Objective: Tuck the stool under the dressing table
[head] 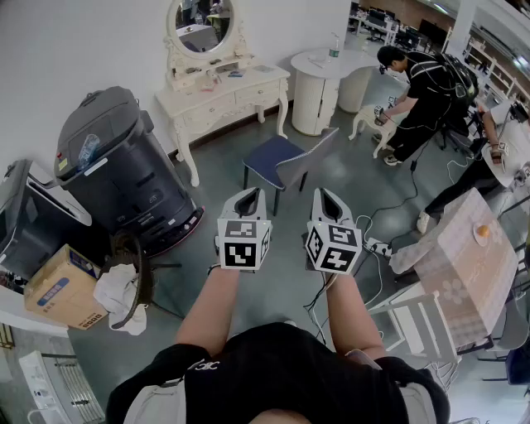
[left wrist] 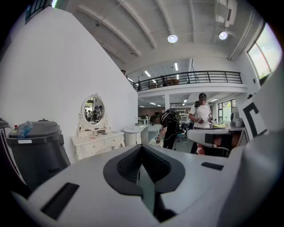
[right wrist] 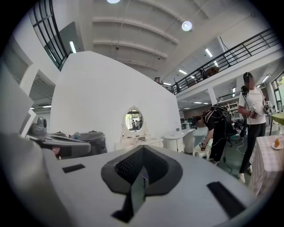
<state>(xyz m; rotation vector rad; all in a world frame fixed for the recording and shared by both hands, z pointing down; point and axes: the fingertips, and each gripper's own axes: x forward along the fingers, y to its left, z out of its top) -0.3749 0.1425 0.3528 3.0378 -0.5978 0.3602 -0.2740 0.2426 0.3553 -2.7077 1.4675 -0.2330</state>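
Note:
The white dressing table [head: 228, 95] with its oval mirror [head: 203, 25] stands against the far wall; it also shows in the left gripper view [left wrist: 97, 144] and the right gripper view [right wrist: 137, 142]. A small white stool [head: 367, 122] stands far to the right of it, beside a person in black who bends over it [right wrist: 200, 149]. My left gripper [head: 248, 200] and right gripper [head: 328, 203] are held side by side over the floor, well short of both. The jaws of the left gripper [left wrist: 142, 153] and the right gripper [right wrist: 143, 155] are shut with nothing between them.
A blue chair with a grey back [head: 280, 161] stands between me and the dressing table. A large black machine [head: 124, 174] and a cardboard box [head: 58, 286] are at the left. A round white table [head: 327, 74], a cloth-covered table [head: 468, 257], floor cables [head: 377, 244] and two people are at the right.

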